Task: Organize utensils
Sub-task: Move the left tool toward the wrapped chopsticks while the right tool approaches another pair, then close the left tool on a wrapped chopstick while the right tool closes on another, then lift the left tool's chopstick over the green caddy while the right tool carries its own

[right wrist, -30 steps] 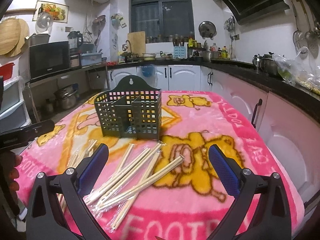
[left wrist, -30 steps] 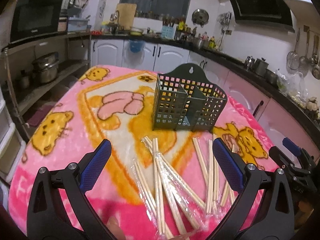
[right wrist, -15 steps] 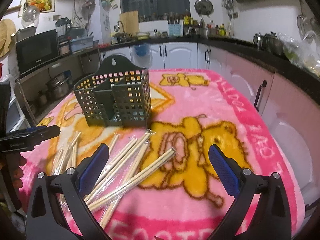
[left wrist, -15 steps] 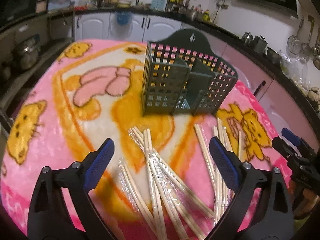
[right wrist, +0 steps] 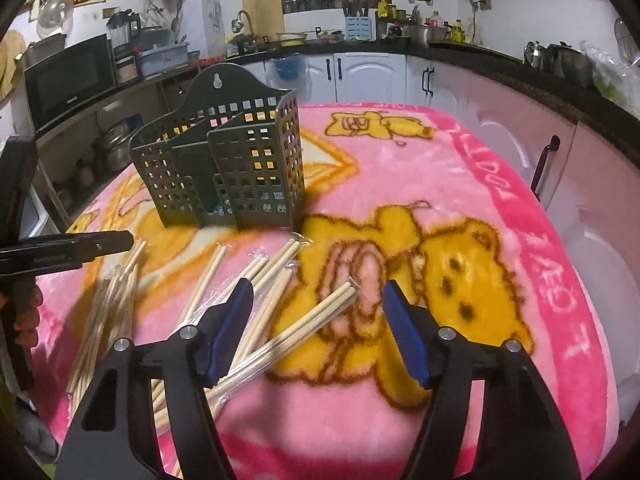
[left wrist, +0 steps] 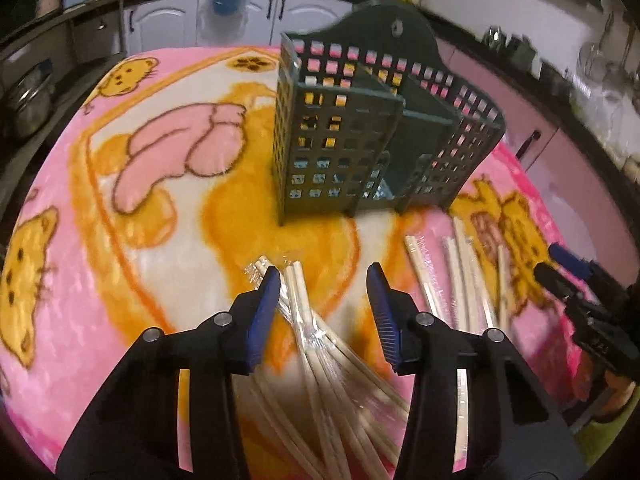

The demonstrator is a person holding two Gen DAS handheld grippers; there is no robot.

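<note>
Closing now, both hand-held grippers, neither clamped on anything yet.

Left hand-held gripper (left wrist: 322, 276): jaws partly apart and narrowing, angled down over a bundle of wrapped chopsticks (left wrist: 304, 312) on the table. Its left blue pad (left wrist: 262, 312) sits right against the bundle's edge; the sticks run between the jaws and fan out underneath. No squeeze visible, the right pad is well clear of them.

Right hand-held gripper (right wrist: 316, 292): jaws wider, also closing. One wrapped pair of chopsticks (right wrist: 320, 316) lies diagonally between the fingers, tips pointing toward the far right. Pads not touching it. More wrapped pairs (right wrist: 260, 276) lie just to the left, partly under the left finger.

Green utensil holder (left wrist: 376, 132): upright on the pink cartoon blanket (left wrist: 160, 184) covering the table, just beyond the chopsticks. Perforated walls, several compartments, tall back panel with a hanging hole. I see no chopsticks in any compartment.

Remaining chopsticks: a loose group (left wrist: 460, 276) lies between the two hand-held grippers, and a further heap (right wrist: 112, 308) at the blanket's left edge in the right wrist view, beneath the left hand-held gripper's black finger (right wrist: 76, 248).

Kitchen counter (right wrist: 440, 46) with pots and bottles runs behind.
</note>
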